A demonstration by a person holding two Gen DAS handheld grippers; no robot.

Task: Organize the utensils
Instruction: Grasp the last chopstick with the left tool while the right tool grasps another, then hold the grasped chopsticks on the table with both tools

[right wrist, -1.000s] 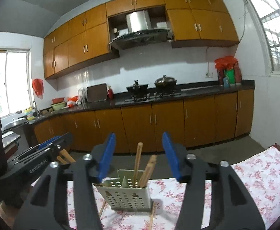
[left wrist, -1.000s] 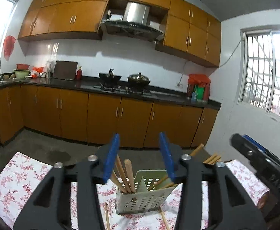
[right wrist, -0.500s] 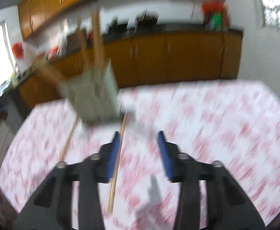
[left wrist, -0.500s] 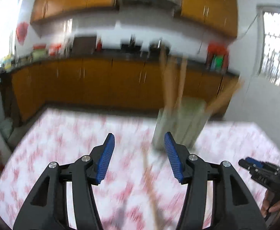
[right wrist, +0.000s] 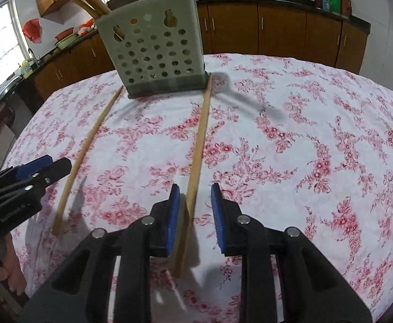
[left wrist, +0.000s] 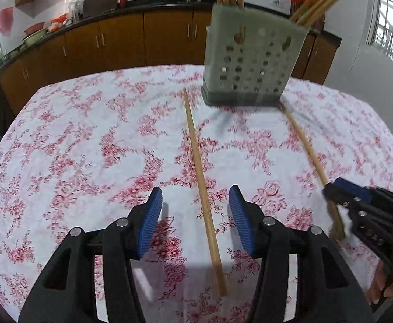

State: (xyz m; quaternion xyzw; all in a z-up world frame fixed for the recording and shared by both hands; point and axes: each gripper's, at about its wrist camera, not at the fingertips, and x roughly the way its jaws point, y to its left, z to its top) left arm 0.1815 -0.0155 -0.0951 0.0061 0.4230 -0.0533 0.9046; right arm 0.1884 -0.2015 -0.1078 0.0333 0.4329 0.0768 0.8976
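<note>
Left tongs [left wrist: 195, 210]: spread wide, low over the near part of the table [left wrist: 62, 148], nothing between the pads touched; one loose chopstick [left wrist: 202, 185] lies on the cloth in the gap. One second earlier these tongs were raised and level, framing the holder against the kitchen cabinets.
Right tongs [right wrist: 195, 212]: partly spread, straddling the near end of the other chopstick [right wrist: 199, 145]; the left pad sits just beside the stick; contact cannot be told. Earlier they too looked out level at the holder.
Chopstick holder [left wrist: 250, 62]: grey-green, perforated, upright near the far edge of the table; several chopsticks stand in it, some leaning out to one side. It stands where it did one second ago.
Loose chopsticks: two, flat on the floral tablecloth [right wrist: 317, 134], running from the holder's base toward the near edge, one at each side of the holder, well apart.
Views: both cameras now tilt down at the table; half a second earlier both pictures were blurred.
</note>
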